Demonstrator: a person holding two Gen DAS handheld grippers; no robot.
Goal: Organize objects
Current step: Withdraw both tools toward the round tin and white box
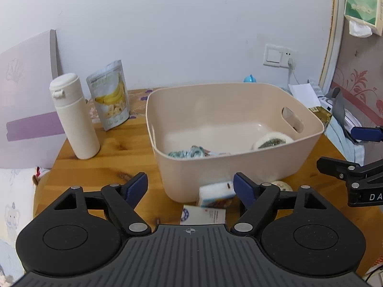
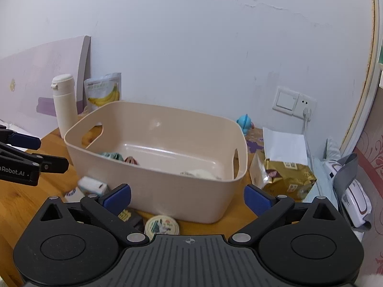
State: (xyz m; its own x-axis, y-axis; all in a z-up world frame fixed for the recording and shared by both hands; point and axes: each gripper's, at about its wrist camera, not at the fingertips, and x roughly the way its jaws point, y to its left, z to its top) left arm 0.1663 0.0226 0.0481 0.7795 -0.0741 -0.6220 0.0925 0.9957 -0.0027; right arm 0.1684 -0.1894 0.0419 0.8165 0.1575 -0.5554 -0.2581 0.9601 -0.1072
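Jaws of both grippers stand wide apart and hold nothing: the left gripper (image 1: 190,183) and the right gripper (image 2: 188,195) both hover over the wooden tabletop (image 1: 115,148), facing a smooth beige plastic bin (image 1: 229,129) with rounded corners and cut-out handles. Blue pads line the black fingers.

Inside the bin lie a crumpled teal cloth (image 1: 189,153) and a white roll of tape (image 1: 271,141). Just in front of the bin, on the tabletop, sit a small white packet (image 1: 216,195), a flat white box (image 1: 203,215) and a round foil-lidded cup (image 2: 162,225).

Left of the bin stand a matte cream flask (image 1: 73,117) and a glossy pouch printed with bananas (image 1: 109,95).

Only the right wrist view shows a crinkled gold bag (image 2: 288,177), a blue toy figure (image 2: 245,123) by the wall, and "Robot.AI" printed on the left gripper's body. Only the left wrist view shows a green tissue box (image 1: 363,2) up high; the letters "DA" show on the right gripper.
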